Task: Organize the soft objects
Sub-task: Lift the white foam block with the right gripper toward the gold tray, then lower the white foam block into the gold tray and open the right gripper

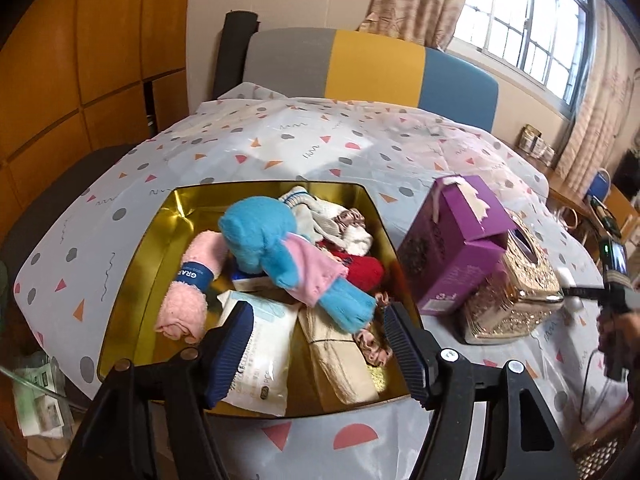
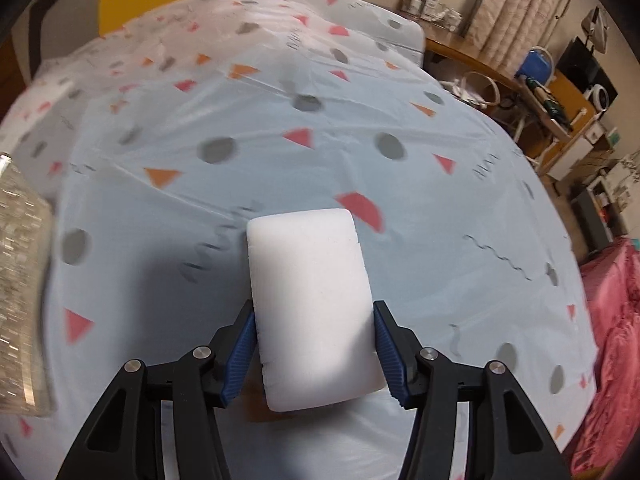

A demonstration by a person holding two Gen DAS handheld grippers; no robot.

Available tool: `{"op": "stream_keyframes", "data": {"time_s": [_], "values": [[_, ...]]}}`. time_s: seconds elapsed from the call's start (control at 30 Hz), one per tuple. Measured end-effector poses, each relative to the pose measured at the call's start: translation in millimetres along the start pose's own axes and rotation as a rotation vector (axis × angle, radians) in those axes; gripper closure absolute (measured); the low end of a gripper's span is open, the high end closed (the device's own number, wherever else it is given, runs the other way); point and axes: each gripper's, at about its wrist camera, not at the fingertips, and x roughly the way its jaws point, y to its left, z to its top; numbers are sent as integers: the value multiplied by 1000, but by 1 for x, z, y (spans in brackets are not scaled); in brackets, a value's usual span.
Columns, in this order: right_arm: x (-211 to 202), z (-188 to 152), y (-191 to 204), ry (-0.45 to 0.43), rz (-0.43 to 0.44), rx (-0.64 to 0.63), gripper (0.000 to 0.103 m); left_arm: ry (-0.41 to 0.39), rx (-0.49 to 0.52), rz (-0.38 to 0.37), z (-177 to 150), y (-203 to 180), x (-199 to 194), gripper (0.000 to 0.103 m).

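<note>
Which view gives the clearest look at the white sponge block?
The right wrist view: the white sponge block fills the centre, clamped between the right gripper pads above the tablecloth. The left wrist view shows only the gold tin of soft items, no identifiable sponge.

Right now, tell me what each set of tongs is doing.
Left tongs: open, holding nothing, above the gold tin.
Right tongs: closed on the white sponge.

Motion blur smears the glittery gold tissue box [image 2: 20,280], cut off by the right-wrist view's left edge.
</note>
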Motion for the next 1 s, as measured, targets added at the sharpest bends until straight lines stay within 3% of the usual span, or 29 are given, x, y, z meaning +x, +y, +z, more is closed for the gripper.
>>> {"op": "stream_keyframes", "data": {"time_s": [0.37, 0.63, 0.83, 1.0], "values": [[-63, 42, 65, -143, 165, -50, 47, 10, 1, -19, -7, 0, -1, 31], [-144, 65, 135, -310, 311, -174, 47, 10, -8, -22, -10, 4, -2, 29], [-214, 43, 215, -425, 458, -370, 47, 9, -50, 11, -10, 23, -2, 29], [-250, -4, 287, -423, 579, -554, 47, -13, -127, 78, -11, 59, -9, 29]]}}
